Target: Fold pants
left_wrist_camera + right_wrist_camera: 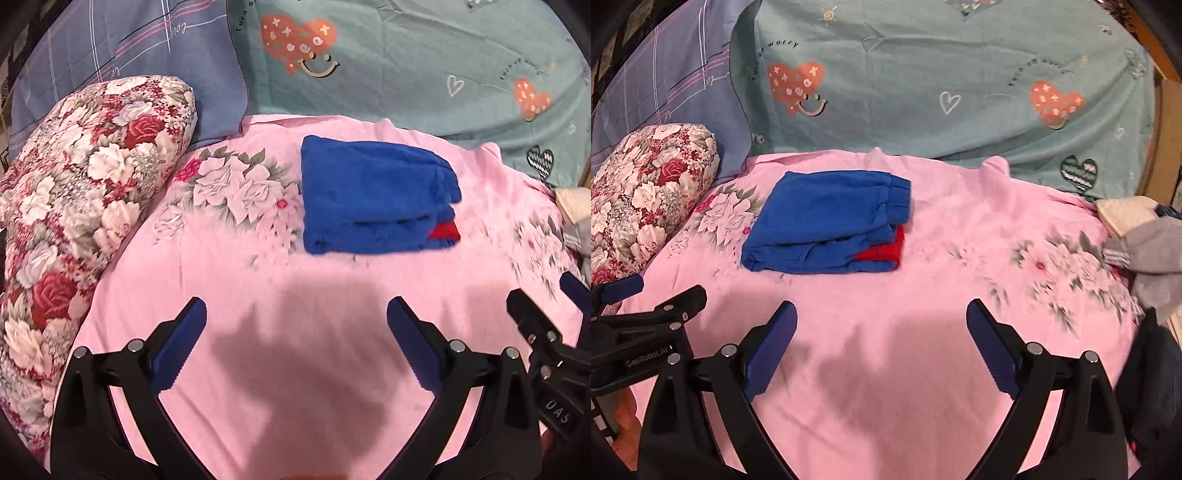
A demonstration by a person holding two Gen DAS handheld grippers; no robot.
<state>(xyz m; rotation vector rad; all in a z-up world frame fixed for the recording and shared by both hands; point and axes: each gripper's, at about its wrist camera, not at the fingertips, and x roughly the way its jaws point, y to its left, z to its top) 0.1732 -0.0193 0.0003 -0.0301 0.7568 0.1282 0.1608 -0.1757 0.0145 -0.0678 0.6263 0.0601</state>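
We see blue pants (827, 221) of soft, fuzzy fleece-like cloth, matt, with a red cloth patch (882, 251). The pink sheet (923, 332) is smooth woven cotton, faintly creased. The floral pillow (74, 203) looks slightly glossy, perhaps satin. The left gripper (295, 343) is matt black plastic with ribbed blue pads (181, 343) and shiny metal rivets (135, 346).

L wrist cam: low, fwd over bed | R: same | shared: blue pants (376, 195)
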